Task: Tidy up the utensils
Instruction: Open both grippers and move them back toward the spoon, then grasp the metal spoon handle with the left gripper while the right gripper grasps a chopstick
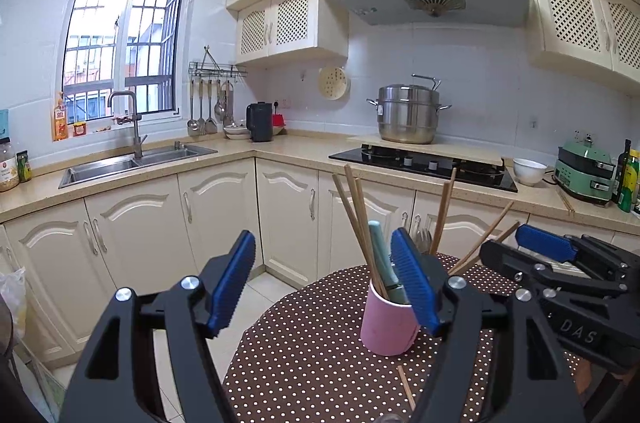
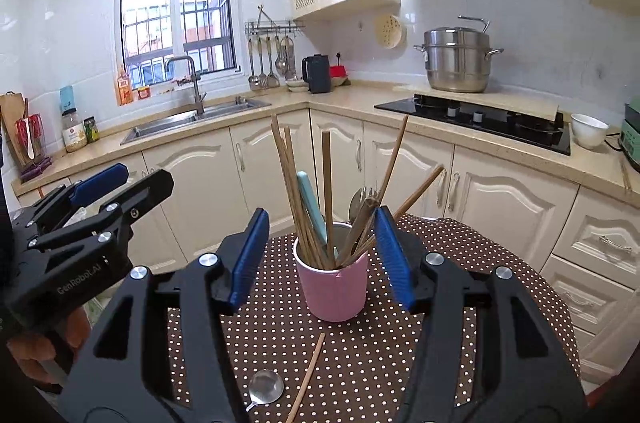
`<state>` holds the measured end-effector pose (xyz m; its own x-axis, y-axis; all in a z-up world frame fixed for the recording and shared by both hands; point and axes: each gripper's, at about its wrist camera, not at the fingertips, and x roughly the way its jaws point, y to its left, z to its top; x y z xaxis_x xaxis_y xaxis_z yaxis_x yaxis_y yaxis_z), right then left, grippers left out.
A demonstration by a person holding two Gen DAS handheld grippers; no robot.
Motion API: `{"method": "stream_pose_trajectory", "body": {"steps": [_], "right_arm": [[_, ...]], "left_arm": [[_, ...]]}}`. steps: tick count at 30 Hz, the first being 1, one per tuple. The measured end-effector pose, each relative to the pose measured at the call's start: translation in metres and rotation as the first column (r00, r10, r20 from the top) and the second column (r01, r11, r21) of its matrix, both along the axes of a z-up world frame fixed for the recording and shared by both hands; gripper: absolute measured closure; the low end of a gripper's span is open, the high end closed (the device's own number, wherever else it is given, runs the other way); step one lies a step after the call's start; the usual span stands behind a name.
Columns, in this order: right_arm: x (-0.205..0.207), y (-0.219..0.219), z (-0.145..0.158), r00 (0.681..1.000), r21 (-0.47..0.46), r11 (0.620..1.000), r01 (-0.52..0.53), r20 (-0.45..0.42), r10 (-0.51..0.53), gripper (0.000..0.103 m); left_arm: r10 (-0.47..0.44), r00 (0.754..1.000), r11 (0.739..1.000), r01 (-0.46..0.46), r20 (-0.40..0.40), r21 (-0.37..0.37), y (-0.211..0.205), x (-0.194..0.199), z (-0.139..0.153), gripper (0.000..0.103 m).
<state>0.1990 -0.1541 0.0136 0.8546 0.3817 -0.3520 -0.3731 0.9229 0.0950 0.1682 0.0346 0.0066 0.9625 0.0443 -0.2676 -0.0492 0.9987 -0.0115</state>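
On the dotted bench [image 2: 460,303] near its middle stands the pink cup [image 2: 336,287] of chopsticks [image 2: 296,183], my right fingers [image 2: 250,255] and left fingers [image 1: 232,283] both spread wide, holding nothing

The spoon [image 2: 264,389] on the dotted tablecloth [image 2: 360,363] shows only its bowl; the handle runs behind the right gripper's frame. The loose chopstick [image 2: 308,377] is cut off by the bottom edge. Inside the pink cup [image 2: 336,287], the lower ends of the chopsticks [image 2: 296,183] are hidden. The bottle labels [image 2: 74,133] by the sink are too small to read.
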Motion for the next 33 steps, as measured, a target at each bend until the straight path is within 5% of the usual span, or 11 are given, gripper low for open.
{"method": "stream_pose_trajectory", "body": {"steps": [8, 17, 22, 28, 33], "right_arm": [[-0.029, -0.007, 0.009, 1.000, 0.002, 1.000, 0.009, 0.023, -0.009, 0.047], [-0.039, -0.007, -0.023, 0.997, -0.071, 0.997, 0.004, -0.076, -0.010, 0.046], [-0.035, -0.006, -0.048, 0.985, -0.106, 0.994, 0.004, -0.172, -0.022, 0.045], [-0.022, -0.017, -0.087, 0.945, -0.132, 0.991, 0.000, -0.324, -0.043, 0.044], [-0.017, -0.022, -0.108, 0.912, -0.135, 0.991, -0.017, -0.408, -0.040, 0.044]], "left_arm": [[-0.037, 0.999, 0.999, 0.038, -0.027, 0.025, -0.008, -0.022, 0.000, 0.034], [-0.111, 0.959, 0.991, 0.128, -0.261, 0.049, -0.020, -0.019, -0.041, 0.034], [-0.156, 0.880, 0.983, 0.184, -0.448, 0.019, -0.025, -0.008, -0.076, 0.034], [-0.185, 0.731, 0.964, 0.264, -0.657, 0.022, -0.036, 0.004, -0.125, 0.034], [-0.209, 0.611, 0.961, 0.272, -0.763, -0.046, -0.039, 0.011, -0.158, 0.067]]}}
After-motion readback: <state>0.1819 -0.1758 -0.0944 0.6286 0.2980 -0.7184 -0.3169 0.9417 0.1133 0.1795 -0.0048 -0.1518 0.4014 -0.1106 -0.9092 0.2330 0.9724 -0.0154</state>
